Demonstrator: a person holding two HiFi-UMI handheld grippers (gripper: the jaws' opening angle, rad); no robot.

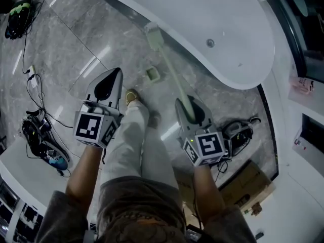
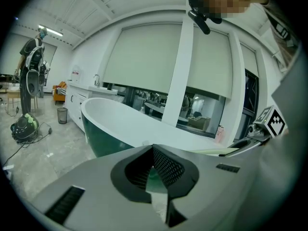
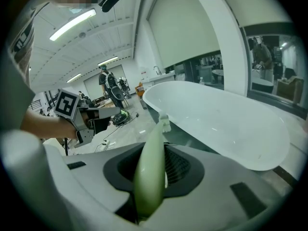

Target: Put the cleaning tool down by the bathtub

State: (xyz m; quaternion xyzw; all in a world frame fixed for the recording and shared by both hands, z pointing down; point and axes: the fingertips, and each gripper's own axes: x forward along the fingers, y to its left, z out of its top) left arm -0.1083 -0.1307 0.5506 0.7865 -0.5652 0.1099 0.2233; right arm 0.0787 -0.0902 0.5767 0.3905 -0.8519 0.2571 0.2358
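At the left of the head view I am carrying my left gripper (image 1: 110, 80) empty, its jaws drawn together at the tips with nothing between them, and it is hanging over the grey marble floor (image 1: 76, 39). Just right of centre, a small green block (image 1: 153, 75) is lying on that floor close to the tub's foot. Beside it, the long-handled scrubbing brush (image 1: 172, 72) is slanting from its pale head at upper centre down into my right gripper (image 1: 190, 108), whose jaws are pinching the thick lower end of the handle. I am judging it light, stiff and smooth, probably plastic, so it is likely wanting to swivel in the pads with the head so far out. Holding the fat grip end seems right. At the upper right the white bathtub (image 1: 223, 19) is curving past, with the brush off the floor near its rim.
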